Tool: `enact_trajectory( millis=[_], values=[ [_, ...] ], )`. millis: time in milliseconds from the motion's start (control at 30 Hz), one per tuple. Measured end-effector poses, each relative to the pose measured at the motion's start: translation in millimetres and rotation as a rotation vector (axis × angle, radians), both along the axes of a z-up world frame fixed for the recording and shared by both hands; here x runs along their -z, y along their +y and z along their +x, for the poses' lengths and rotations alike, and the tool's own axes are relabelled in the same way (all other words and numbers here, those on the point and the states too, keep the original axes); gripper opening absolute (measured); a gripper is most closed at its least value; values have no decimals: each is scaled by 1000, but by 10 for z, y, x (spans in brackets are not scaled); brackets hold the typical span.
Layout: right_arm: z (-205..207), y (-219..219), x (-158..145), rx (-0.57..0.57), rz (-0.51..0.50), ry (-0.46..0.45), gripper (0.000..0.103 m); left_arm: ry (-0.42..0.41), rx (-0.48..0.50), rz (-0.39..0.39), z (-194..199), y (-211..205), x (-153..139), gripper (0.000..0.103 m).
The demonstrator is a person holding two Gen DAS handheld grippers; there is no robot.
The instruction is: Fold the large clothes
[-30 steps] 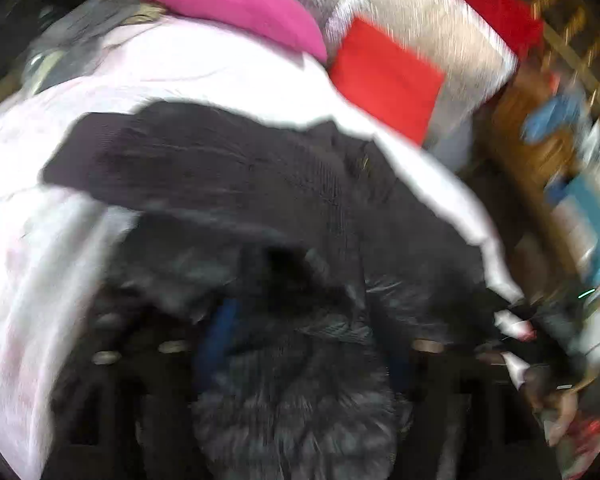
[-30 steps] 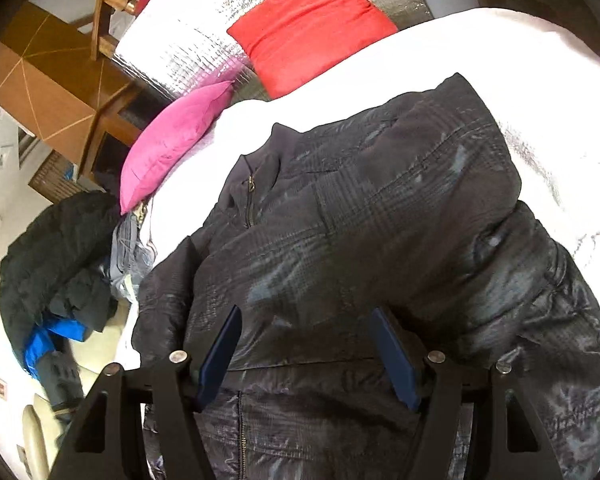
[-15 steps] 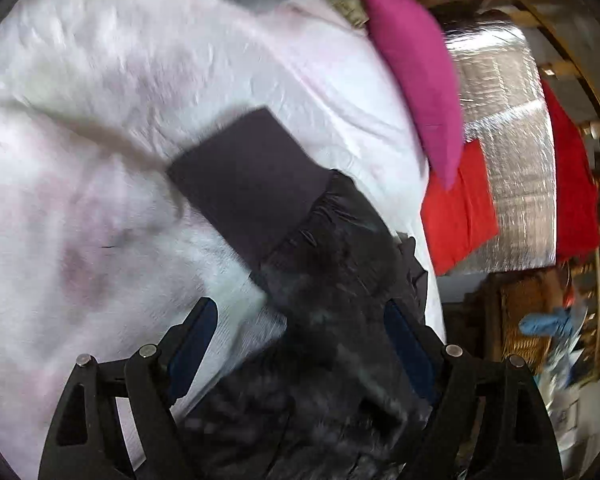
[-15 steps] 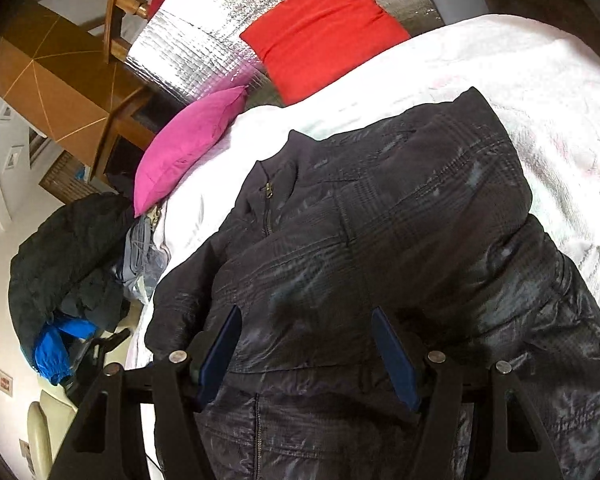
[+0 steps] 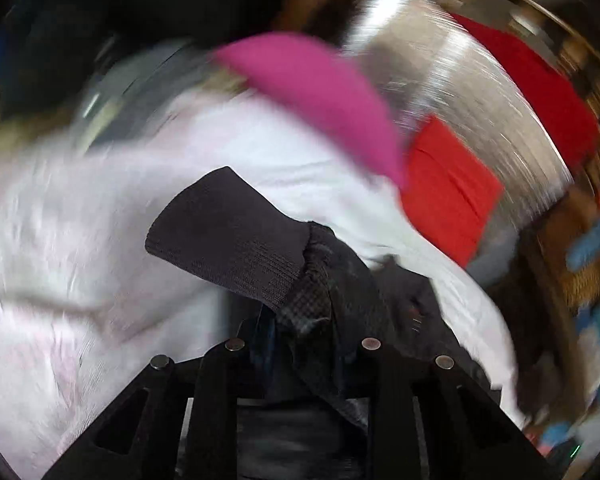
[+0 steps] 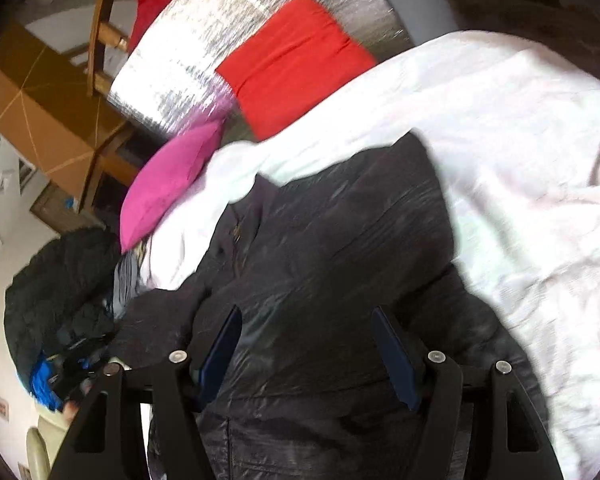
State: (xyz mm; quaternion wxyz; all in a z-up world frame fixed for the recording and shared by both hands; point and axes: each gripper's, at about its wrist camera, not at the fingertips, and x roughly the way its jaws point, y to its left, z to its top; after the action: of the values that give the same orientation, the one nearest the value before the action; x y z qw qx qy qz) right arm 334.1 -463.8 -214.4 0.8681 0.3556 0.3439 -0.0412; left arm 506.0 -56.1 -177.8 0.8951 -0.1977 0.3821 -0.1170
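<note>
Left tool (image 5: 300,344) was wide open half a sec ago; now it's pinched on the black jacket (image 6: 332,264) sleeve, knit cuff (image 5: 228,236) poking out front. View's blurry, so prob. lifted. Right tool (image 6: 306,344) stays open over the jacket on the white bed (image 6: 520,152). Pink pillow (image 6: 172,180) farther back.

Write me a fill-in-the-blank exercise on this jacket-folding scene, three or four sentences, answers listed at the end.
1. The left gripper is shut on the jacket's ribbed ____.
2. The right gripper hovers with its fingers ____ over the black jacket.
3. The jacket lies on a ____ bedsheet.
4. Beside the red cushion lies a ____ cushion.

Missing words: cuff; open; white; pink
</note>
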Motion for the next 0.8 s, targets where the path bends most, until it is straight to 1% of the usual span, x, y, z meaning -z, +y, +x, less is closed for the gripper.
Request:
enact_trajectory(
  millis=[33,67,100,133,167,200,233,267,300,333,367,400,433,467,500,533,600,633,667,700,733,767,800],
  values=[
    [-28,-50,-15,13,1,-4,71,-26,35,29,16,-103,-105,23],
    [-58,-116,-31,30,3,-9,71,-61,95,70,-60,-362,-246,23],
    [-101,-194,-41,48,14,-15,71,-85,142,100,-126,-523,-340,23],
    [-127,-240,-46,57,24,-20,71,-113,213,154,-237,-866,-434,23],
    [-158,-308,-56,70,36,-26,71,-128,258,189,-339,-970,-528,24],
    [-186,-372,-73,82,43,-34,71,-146,333,245,-470,-1314,-548,26],
    [-210,-421,-88,92,48,-41,71,-149,387,281,-546,-1535,-522,27],
    [-233,-474,-107,101,56,-50,71,-142,461,323,-660,-1816,-483,33],
    [-248,-511,-123,109,66,-57,71,-131,517,351,-741,-2008,-444,43],
    [-275,-555,-139,118,81,-68,71,-122,580,381,-848,-2198,-388,47],
    [-306,-590,-152,124,94,-78,71,-128,621,399,-950,-2302,-357,54],
    [-329,-628,-166,134,101,-88,71,-143,640,411,-1043,-2323,-348,63],
    [-344,-635,-165,141,103,-94,72,-161,644,416,-1120,-2297,-345,68],
    [-350,-646,-167,145,108,-99,72,-188,630,425,-1174,-2208,-352,75],
    [-341,-643,-164,144,115,-100,72,-209,600,442,-1166,-2110,-370,79],
    [-319,-615,-151,141,117,-97,72,-224,567,464,-1212,-1990,-376,80],
    [-271,-556,-132,124,109,-88,72,-235,468,535,-1167,-1759,-337,81],
    [-236,-512,-128,109,98,-82,71,-236,399,579,-1127,-1574,-282,81],
    [-209,-472,-126,93,83,-78,72,-230,348,613,-1061,-1479,-243,81],
    [-166,-388,-140,75,53,-79,71,-209,287,652,-997,-1298,-156,81],
    [-138,-337,-155,61,30,-82,70,-190,254,667,-955,-1216,-79,81],
    [-99,-245,-178,40,-6,-87,67,-151,204,685,-880,-1051,35,81],
    [-46,-123,-209,15,-54,-87,59,-125,177,694,-822,-960,114,81]
  ],
)
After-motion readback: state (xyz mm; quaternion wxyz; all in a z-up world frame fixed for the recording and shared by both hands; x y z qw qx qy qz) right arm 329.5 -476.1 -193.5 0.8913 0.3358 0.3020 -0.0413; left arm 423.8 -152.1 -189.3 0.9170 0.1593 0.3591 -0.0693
